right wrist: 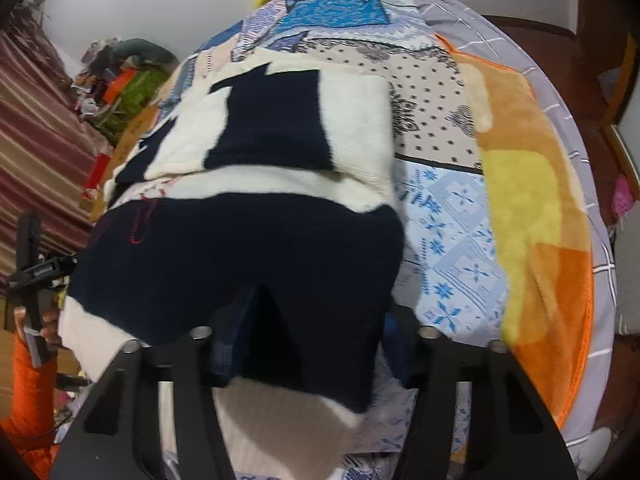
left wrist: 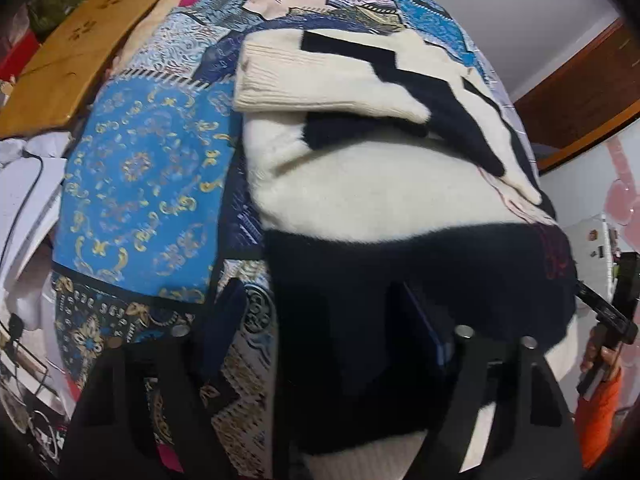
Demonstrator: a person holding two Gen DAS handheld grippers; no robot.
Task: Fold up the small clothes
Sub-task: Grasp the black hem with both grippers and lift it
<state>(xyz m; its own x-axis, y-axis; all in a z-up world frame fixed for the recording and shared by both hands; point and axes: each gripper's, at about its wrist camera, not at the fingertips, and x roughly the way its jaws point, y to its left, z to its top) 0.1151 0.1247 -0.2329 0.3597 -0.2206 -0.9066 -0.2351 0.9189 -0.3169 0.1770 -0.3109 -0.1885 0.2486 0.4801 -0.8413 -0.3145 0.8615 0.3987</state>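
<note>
Two wrist-cam views, both angled steeply down at a cream-and-navy colour-block knit sweater (left wrist: 372,184) lying on a bed covered w/ a blue patchwork-print quilt (left wrist: 140,184). The sweater is partly folded: one cream sleeve w/ ribbed cuff (left wrist: 280,80) lies across the upper body, and the navy lower part faces the cameras, cream ribbed hem nearest the lens. In the left view, the left gripper (left wrist: 332,344) has its black jaws standing apart at the near-left corner of the sweater; the right-hand jaw sits on or in the navy fabric, the left-hand one over the quilt beside the sweater's edge; whether the pads actually press the cloth can't be told, since dark jaws blend w/ dark knit. In the right view, the right gripper (right wrist: 316,344) has its jaws partly drawn together around the navy near-right corner, fabric bunched btwn them; a firm pinch looks likely but the pad contact is hidden. Each cam catches the other gripper at frame edge, held by a hand (right wrist: 48,326) in an orange sleeve (right wrist: 32,400). Right of the sweater, on the bed, lies a fluffy orange-and-yellow blanket (right wrist: 528,216) over a grey checked sheet (right wrist: 600,272). Left of the bed: a tan wooden board (left wrist: 72,48), white papers and a black cable. Striped red curtain (right wrist: 36,128) and white wall behind.
</note>
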